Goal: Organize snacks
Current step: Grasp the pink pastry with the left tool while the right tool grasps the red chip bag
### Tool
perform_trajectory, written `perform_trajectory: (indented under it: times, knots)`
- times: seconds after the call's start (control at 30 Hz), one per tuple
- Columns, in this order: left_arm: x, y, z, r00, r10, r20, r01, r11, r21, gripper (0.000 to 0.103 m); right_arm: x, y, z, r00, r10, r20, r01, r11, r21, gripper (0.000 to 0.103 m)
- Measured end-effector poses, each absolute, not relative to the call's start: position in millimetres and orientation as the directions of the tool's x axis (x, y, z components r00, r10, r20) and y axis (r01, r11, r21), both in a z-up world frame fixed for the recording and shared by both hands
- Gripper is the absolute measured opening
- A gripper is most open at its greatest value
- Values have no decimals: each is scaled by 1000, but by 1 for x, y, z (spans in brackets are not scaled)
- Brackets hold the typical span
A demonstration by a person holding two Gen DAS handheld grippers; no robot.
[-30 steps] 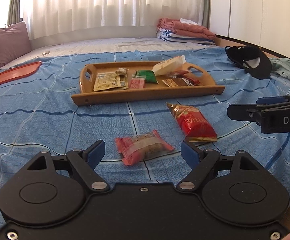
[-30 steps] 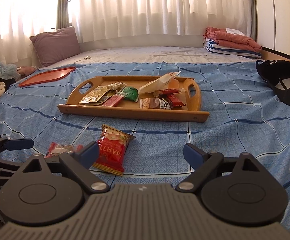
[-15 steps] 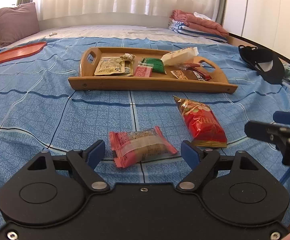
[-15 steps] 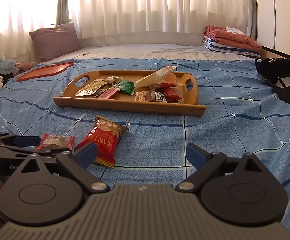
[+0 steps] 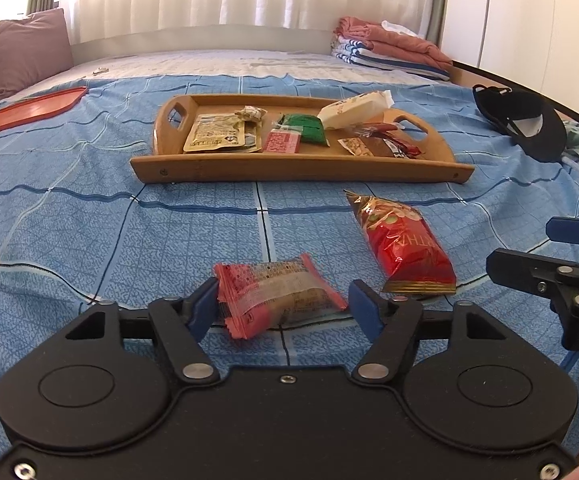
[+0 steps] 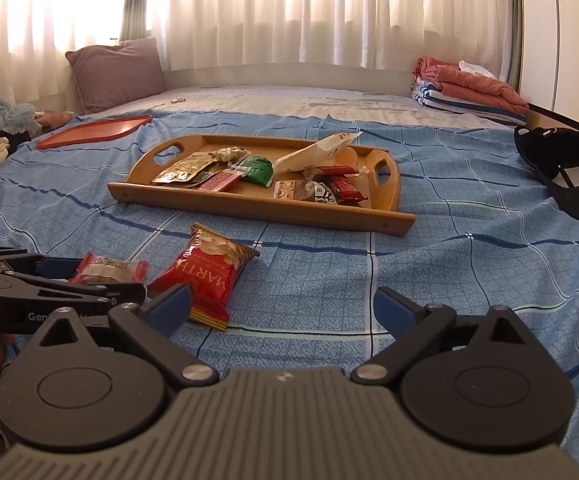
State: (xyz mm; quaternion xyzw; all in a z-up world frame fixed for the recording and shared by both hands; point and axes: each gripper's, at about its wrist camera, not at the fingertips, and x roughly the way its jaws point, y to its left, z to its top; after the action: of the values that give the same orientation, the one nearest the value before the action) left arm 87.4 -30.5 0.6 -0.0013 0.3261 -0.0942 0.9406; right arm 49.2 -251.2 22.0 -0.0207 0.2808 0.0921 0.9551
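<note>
Left gripper (image 5: 283,302): we note that its jaws have just been closing and now bracket the pink-wrapped cake (image 5: 279,294) that lies flat on the blue checked bedspread (image 5: 89,240). The left pad sits at the wrapper's crimped edge, perhaps touching it; the right pad stands just clear of the other end, with a sliver of cloth showing between. We do not count this as a grip yet. Against the views from 1 second ago, the fingers are plainly narrower and the packet has not shifted.

Right gripper (image 6: 281,308): jaws spread about as wide as they go, nothing between them but bedspread. It hovers just to the right of the red snack bag (image 6: 205,276), which lies close beside the cake.

Going down in size after the bedspread:
1. Wooden tray (image 5: 301,168), beyond both loose packets, already holding several snacks.
2. Red snack bag, on the cloth, between tray and right gripper.
3. Pink-wrapped cake, nearest us, between the left fingers.

Reading: 2 packets remain off the tray. The narrowing of the left jaws suggests the pick of the cake is under way; we judge the closing must finish before any lift. The wrapper looks soft and air-filled, so it may crumple or slip sideways under the pads.
</note>
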Motion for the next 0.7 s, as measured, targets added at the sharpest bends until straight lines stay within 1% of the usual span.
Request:
perform_trajectory:
  times: [0.1,0.13,0.17,0.27,0.47,0.53,0.6,0.7]
  knots:
    - [86,-25,3,771,-181,-611,165,983,-83,64,51,-248,20,820,173,-545,-193,981,21,101]
    - [85,-23,4,776,-173,-607,155,984,-82,45,52,-247,19,818,177,-548,-195,980,25,101]
    - [85,-21,5,778,-175,-604,156,984,-84,45,53,-244,18,815,182,-550,-198,980,31,101]
    - [85,-14,10,773,-181,-608,157,983,-93,43,58,-238,15,802,205,-562,-211,976,54,101]
    - [81,-7,14,790,-159,-592,154,986,-59,39,69,-221,8,778,237,-582,-229,969,90,101]
    - [78,-5,15,799,-152,-582,154,987,-47,37,73,-217,6,770,245,-590,-225,968,108,100]
    - [75,-2,17,806,-148,-573,158,987,-33,31,76,-213,3,760,256,-597,-222,966,131,99]
    - [73,3,19,809,-151,-569,162,986,-32,28,81,-207,0,753,263,-603,-217,965,150,96]
